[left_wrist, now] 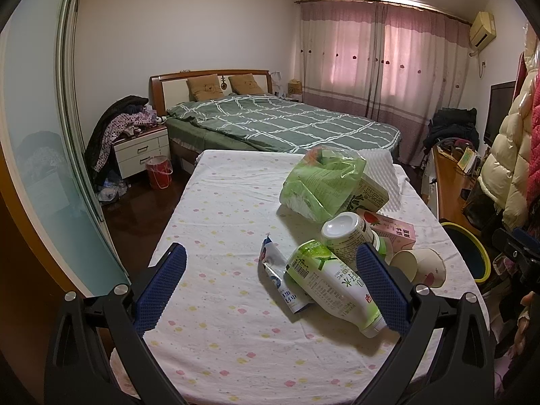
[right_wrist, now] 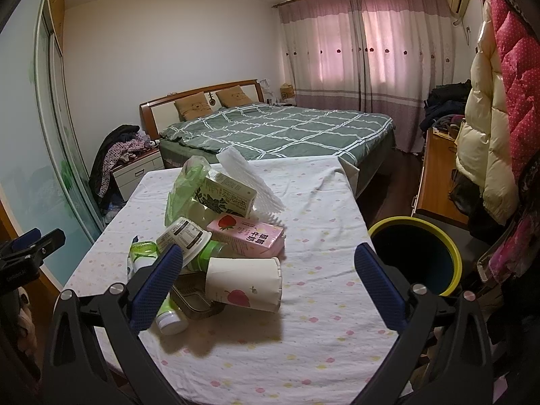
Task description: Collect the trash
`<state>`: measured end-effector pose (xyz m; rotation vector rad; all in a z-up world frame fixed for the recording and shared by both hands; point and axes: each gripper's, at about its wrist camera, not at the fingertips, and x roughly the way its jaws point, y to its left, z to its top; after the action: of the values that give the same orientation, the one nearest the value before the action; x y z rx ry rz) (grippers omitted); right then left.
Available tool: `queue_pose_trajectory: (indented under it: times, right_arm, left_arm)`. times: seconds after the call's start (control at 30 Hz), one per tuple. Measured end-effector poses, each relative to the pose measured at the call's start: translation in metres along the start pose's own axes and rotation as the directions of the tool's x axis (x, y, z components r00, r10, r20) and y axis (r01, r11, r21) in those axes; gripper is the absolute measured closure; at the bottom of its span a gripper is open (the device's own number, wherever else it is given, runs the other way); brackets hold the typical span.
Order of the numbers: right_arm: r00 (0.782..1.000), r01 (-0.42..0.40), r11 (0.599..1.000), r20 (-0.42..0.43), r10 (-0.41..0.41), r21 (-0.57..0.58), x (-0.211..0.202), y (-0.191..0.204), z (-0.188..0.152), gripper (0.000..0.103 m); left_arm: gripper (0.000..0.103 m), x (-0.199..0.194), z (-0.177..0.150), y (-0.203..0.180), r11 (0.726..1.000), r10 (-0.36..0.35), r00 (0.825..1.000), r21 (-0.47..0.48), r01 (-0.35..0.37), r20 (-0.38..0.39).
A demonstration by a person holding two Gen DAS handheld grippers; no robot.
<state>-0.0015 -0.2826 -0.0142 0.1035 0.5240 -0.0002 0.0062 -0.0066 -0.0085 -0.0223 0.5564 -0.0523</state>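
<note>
A pile of trash lies on the table with the dotted white cloth (left_wrist: 216, 209): a green-white bottle (left_wrist: 334, 287), a blue-white wrapper (left_wrist: 280, 276), a paper cup (left_wrist: 422, 265) on its side, a pink strawberry milk carton (left_wrist: 395, 231), a white tub (left_wrist: 347, 236), a green plastic bag (left_wrist: 320, 182). My left gripper (left_wrist: 270, 290) is open and empty just before the bottle. My right gripper (right_wrist: 266, 290) is open and empty, with the paper cup (right_wrist: 244, 283) between its fingers' line. The pink carton (right_wrist: 246, 236) and the green bag (right_wrist: 189, 182) lie behind the cup.
A dark bin with a yellow rim (right_wrist: 415, 256) stands at the table's right side; it also shows in the left wrist view (left_wrist: 472, 253). A bed (left_wrist: 280, 125) lies beyond the table. Coats (right_wrist: 489, 118) hang at right. A red bucket (left_wrist: 158, 172) stands by the nightstand.
</note>
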Motion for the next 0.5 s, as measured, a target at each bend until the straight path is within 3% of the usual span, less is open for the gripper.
queue_pose_trajectory:
  times: [0.5]
  right_arm:
    - [1.0, -0.002, 1.0, -0.002, 0.002, 0.003, 0.0012, -0.0009, 0.0, 0.006]
  left_arm:
    - [0.004, 0.0004, -0.0005, 0.0003, 1.0, -0.002, 1.0, 0.001, 0.002, -0.005]
